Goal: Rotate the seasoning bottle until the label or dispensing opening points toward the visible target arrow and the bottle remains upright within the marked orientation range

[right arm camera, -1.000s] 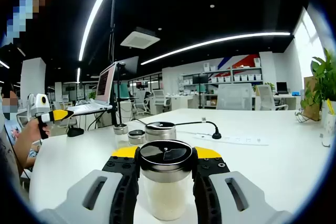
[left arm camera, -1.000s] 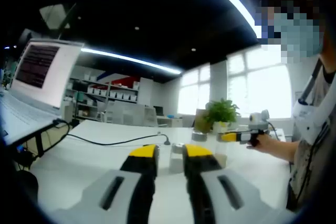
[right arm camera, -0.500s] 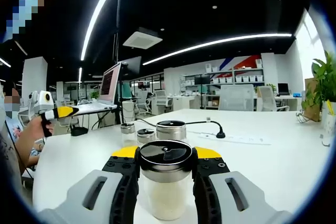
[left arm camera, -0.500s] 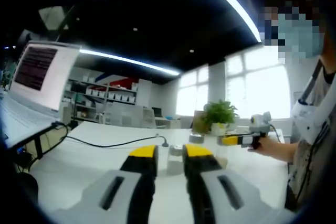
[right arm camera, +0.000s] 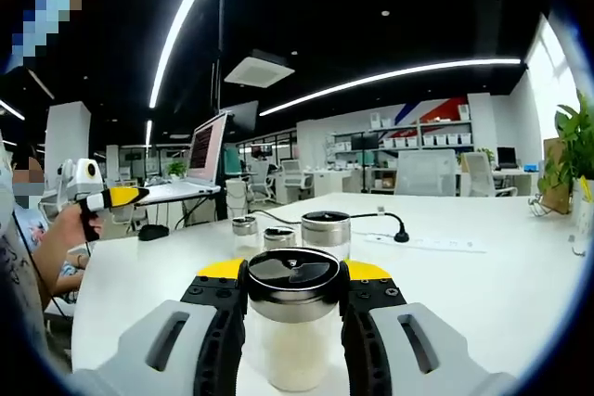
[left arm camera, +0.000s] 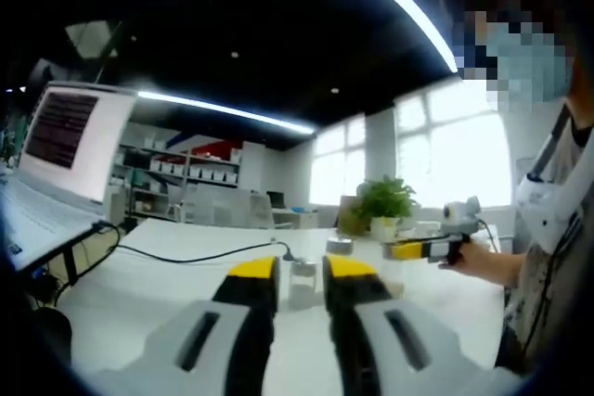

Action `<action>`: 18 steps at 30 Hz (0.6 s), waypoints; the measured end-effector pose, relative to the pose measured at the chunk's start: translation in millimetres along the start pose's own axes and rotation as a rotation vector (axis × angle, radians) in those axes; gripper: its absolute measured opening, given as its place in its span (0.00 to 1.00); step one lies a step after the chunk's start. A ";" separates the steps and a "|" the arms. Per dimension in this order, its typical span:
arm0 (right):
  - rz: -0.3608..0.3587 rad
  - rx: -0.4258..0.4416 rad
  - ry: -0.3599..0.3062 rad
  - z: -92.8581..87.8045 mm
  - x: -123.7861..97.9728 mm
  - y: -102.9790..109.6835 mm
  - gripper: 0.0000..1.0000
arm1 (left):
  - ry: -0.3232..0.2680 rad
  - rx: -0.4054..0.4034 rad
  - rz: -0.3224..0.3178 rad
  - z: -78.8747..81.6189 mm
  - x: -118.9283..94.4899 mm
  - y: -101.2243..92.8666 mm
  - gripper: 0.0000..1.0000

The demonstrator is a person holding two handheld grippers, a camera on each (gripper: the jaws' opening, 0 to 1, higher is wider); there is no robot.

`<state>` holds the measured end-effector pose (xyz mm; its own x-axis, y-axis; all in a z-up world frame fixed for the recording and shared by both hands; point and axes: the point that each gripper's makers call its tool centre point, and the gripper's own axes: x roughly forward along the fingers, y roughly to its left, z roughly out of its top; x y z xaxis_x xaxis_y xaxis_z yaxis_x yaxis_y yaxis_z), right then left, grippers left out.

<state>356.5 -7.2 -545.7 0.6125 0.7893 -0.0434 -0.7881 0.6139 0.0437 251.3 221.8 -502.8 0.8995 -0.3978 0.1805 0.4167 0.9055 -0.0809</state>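
The seasoning bottle (right arm camera: 294, 336) is clear glass with white grains and a steel lid whose top is split into dark sectors. It stands upright over the white table (right arm camera: 483, 294) with my right gripper (right arm camera: 294, 277) shut on it just under the lid. In the left gripper view, my left gripper (left arm camera: 302, 271) floats above the table (left arm camera: 139, 275), its jaws a narrow gap apart with nothing between them. That gripper (right arm camera: 116, 198) appears at the far left of the right gripper view, held by a hand. The right gripper (left arm camera: 408, 249) shows at the right of the left gripper view.
Three more steel-lidded jars (right arm camera: 326, 229) stand close together beyond the bottle; one jar (left arm camera: 303, 272) shows through the left jaws' gap. A black cable and power strip (right arm camera: 436, 244) lie further back. A laptop (left arm camera: 60, 150) sits left, a potted plant (left arm camera: 385, 201) behind, a person at right.
Both views have shifted slightly with the hands, so the jars sit further right in the right gripper view. The bottle stays clamped and upright; the left jaws keep their narrow gap.
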 end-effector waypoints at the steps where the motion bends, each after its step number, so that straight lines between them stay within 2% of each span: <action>1: 0.004 0.005 -0.001 0.3 -0.8 2.1 0.38 | 0.001 0.001 -0.001 -0.1 -1.0 -0.9 0.20; 12: 0.069 0.012 0.002 -1.6 -4.2 35.6 0.38 | -0.010 0.008 -0.005 4.6 -7.0 -5.6 0.20; 18: 0.102 0.015 0.003 -3.1 -1.3 51.1 0.38 | -0.003 0.011 -0.009 2.0 -5.9 -5.7 0.20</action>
<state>315.2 23.1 -546.4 0.5287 0.8478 -0.0413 -0.8455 0.5303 0.0628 243.4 219.4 -501.4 0.8952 -0.4059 0.1842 0.4237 0.9032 -0.0688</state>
